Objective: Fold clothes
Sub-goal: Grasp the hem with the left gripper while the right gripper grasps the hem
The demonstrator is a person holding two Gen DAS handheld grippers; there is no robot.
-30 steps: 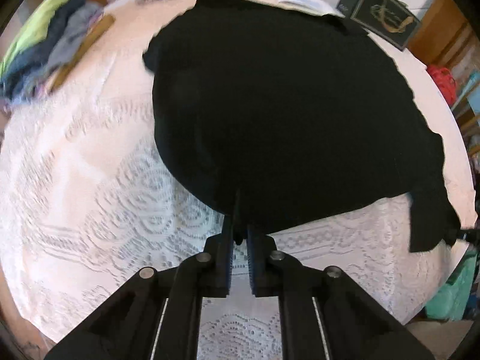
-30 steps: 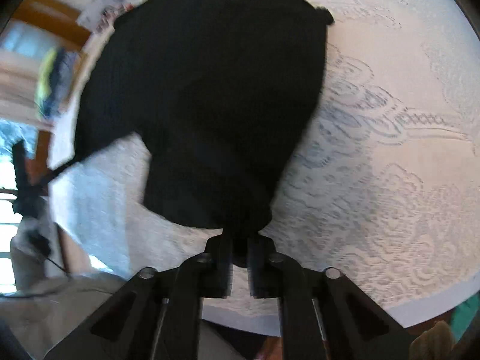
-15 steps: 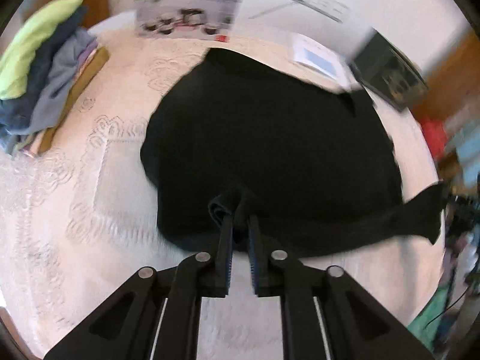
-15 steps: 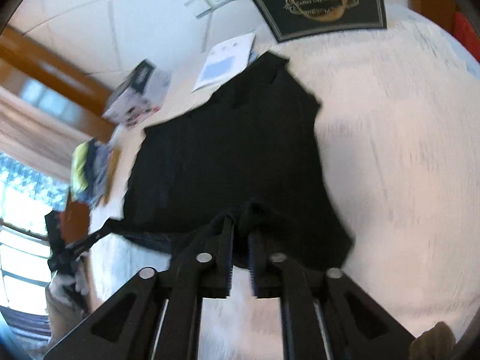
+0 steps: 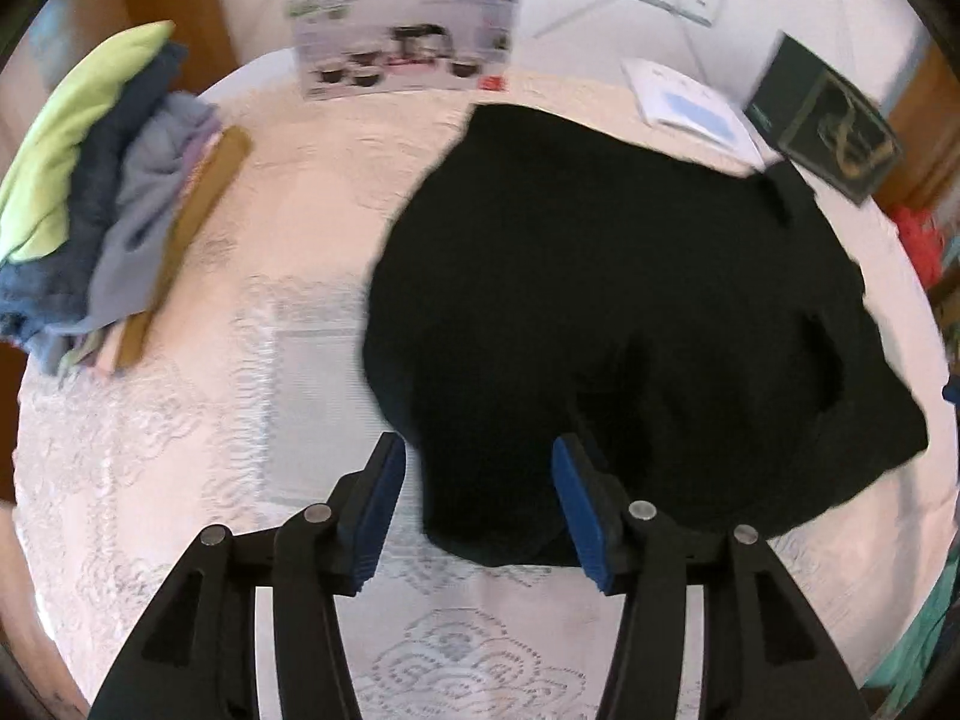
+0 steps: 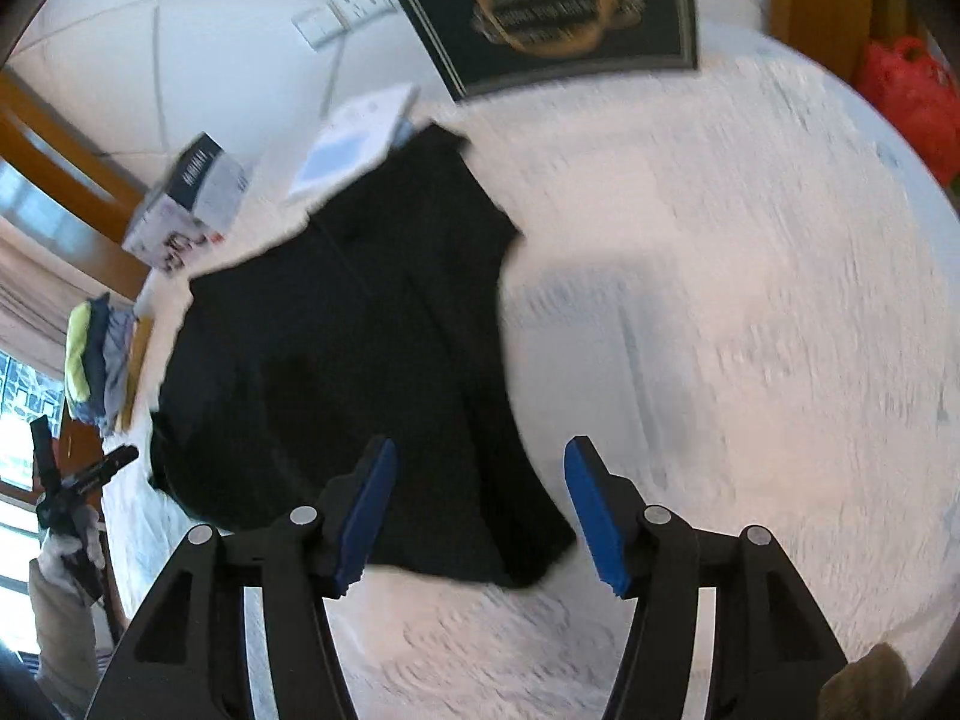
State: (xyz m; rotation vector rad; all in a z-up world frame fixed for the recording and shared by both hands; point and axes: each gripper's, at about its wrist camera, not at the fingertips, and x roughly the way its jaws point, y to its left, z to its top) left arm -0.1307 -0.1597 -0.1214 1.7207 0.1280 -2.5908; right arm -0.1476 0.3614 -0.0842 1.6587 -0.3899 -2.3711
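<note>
Black garment (image 5: 612, 312) lay on the lace-covered table (image 5: 180, 480), both claws released and empty.
Left gripper (image 5: 477, 504) and right gripper (image 6: 480, 510) hovered at its near edge; regrip squarely on corners, judged advisable.

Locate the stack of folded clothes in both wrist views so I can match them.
Left wrist: stack of folded clothes at the left edge, upper half, on the table.
Right wrist: same stack small at the far left, mid-height.
Shared landmark: the black garment spread in the centre.
</note>
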